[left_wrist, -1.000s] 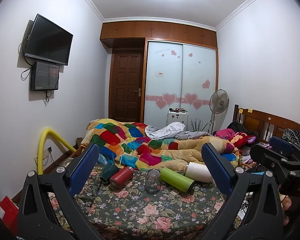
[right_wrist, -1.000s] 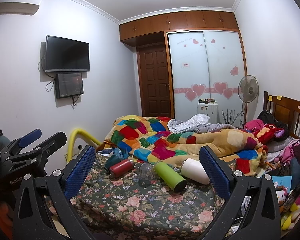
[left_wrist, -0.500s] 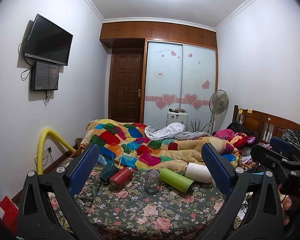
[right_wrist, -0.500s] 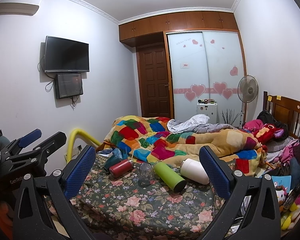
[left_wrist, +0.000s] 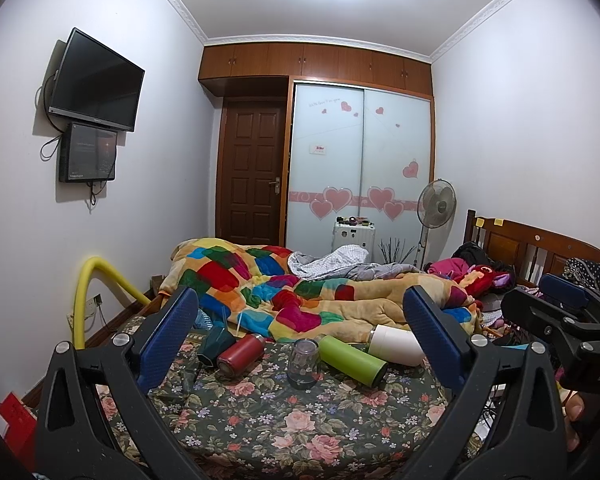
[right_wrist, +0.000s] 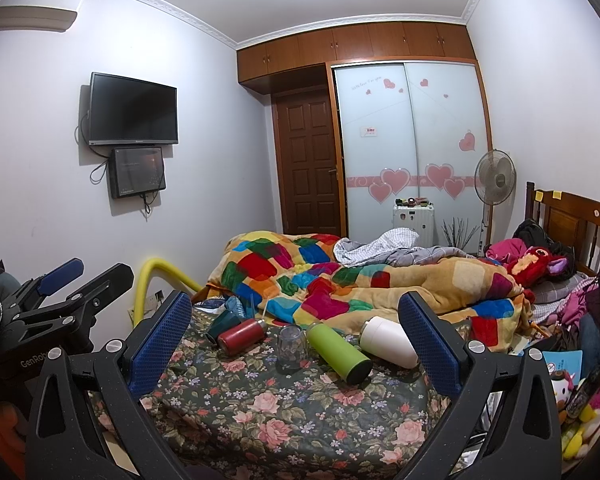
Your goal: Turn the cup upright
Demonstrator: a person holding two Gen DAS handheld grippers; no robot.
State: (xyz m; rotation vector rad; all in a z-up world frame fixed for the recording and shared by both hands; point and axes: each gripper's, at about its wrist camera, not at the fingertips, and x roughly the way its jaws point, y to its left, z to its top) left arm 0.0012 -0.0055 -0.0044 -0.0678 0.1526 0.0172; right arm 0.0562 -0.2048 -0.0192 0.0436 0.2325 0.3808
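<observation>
A row of cups lies on the floral bedsheet (left_wrist: 284, 420). A dark teal cup (left_wrist: 214, 340), a red cup (left_wrist: 240, 354), a green cup (left_wrist: 352, 360) and a white cup (left_wrist: 396, 346) lie on their sides. A clear glass (left_wrist: 302, 362) stands mouth down in the middle. The same row shows in the right wrist view: teal (right_wrist: 224, 322), red (right_wrist: 240, 336), glass (right_wrist: 290, 346), green (right_wrist: 338, 350), white (right_wrist: 388, 342). My left gripper (left_wrist: 300, 332) is open and empty, well short of the cups. My right gripper (right_wrist: 296, 332) is open and empty, also short of them.
A crumpled patchwork quilt (left_wrist: 300, 288) lies right behind the cups. A yellow padded rail (left_wrist: 100, 292) stands at the bed's left edge. A wooden headboard (left_wrist: 540, 248) and piled toys and clothes (right_wrist: 540, 264) fill the right side. A fan (left_wrist: 436, 204) stands by the wardrobe.
</observation>
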